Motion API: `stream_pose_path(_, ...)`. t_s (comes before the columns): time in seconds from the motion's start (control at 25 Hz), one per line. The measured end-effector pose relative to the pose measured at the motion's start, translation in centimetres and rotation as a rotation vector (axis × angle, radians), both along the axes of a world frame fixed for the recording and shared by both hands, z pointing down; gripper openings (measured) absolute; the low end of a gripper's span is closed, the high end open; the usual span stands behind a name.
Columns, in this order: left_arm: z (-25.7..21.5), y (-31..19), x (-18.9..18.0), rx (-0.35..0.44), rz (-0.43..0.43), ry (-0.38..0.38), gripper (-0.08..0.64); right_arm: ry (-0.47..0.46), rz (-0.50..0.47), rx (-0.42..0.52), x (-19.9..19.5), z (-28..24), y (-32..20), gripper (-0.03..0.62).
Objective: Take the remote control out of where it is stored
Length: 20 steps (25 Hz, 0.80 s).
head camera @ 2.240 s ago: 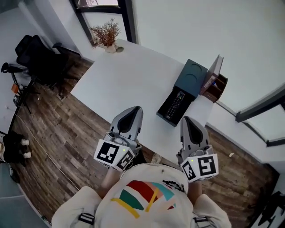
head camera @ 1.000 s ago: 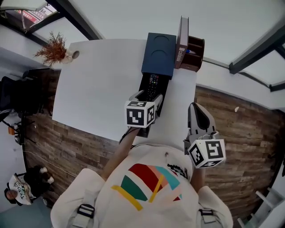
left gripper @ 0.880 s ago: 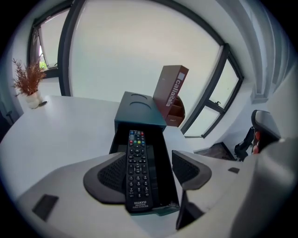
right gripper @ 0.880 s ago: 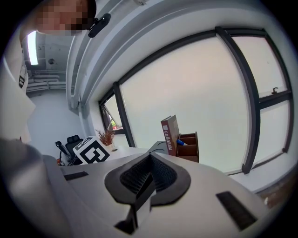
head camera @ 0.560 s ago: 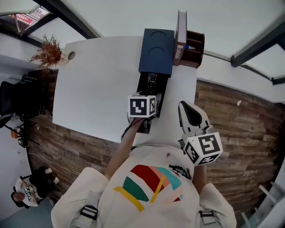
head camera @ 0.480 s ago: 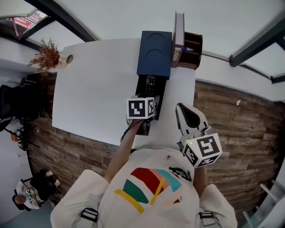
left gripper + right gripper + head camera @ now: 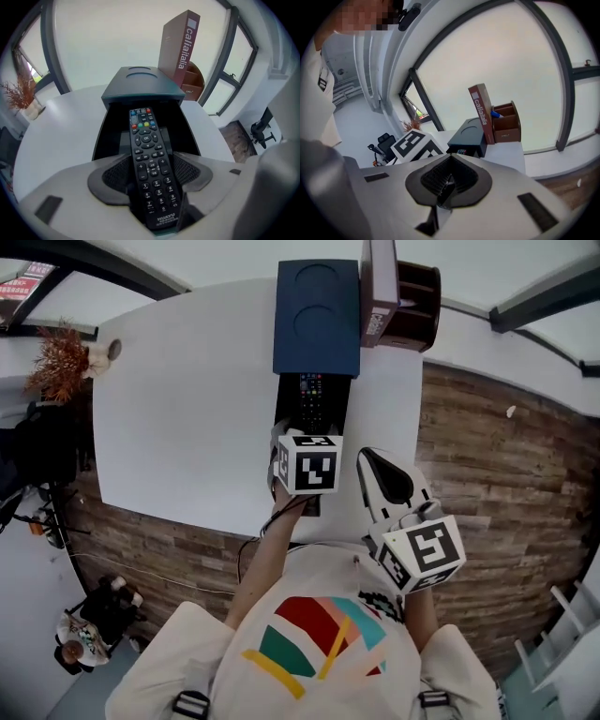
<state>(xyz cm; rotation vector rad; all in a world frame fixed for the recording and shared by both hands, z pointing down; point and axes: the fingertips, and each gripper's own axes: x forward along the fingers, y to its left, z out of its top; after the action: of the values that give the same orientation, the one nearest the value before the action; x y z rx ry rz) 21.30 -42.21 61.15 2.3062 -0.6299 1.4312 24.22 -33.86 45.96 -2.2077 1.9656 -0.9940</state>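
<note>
White desk point(image 7: 187, 399), wood floor point(image 7: 487, 456): the remote control point(image 7: 145, 140) lies in a dark box's point(image 7: 140, 84) pulled-out drawer point(image 7: 112, 136), left gripper point(image 7: 151, 174) jaws pinching its near end; right gripper point(image 7: 446, 182) jaws pressed together.

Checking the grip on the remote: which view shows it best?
The left gripper view: the whole remote control lies between its fingers. Head view shows only its far end; right gripper view, a sliver.

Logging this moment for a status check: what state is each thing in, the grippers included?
left gripper: shut on the remote control
right gripper: shut, empty
remote control: lying in the drawer
drawer: open, out from the box
book: standing upright
</note>
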Motion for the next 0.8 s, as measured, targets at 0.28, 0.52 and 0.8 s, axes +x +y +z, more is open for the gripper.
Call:
stream_pose_path(0.28, 0.1, -0.2, -0.2, -0.006, -0.028, 0.013, 0.290, -0.046, 0.008, -0.081, 0.4, 3.5, 0.4, -0.006)
stream_pose_path(0.52, 0.2, -0.2, -0.1, -0.007, -0.030, 0.011, 0.288, -0.030, -0.004, -0.081, 1.1, 3.3, -1.0, -0.006)
stream_pose_path(0.8, -0.1, -0.7, -0.3, -0.037, -0.063, 0.040, 0.258, -0.055, -0.038, -0.057, 0.1, 2.2, -1.6, -0.006)
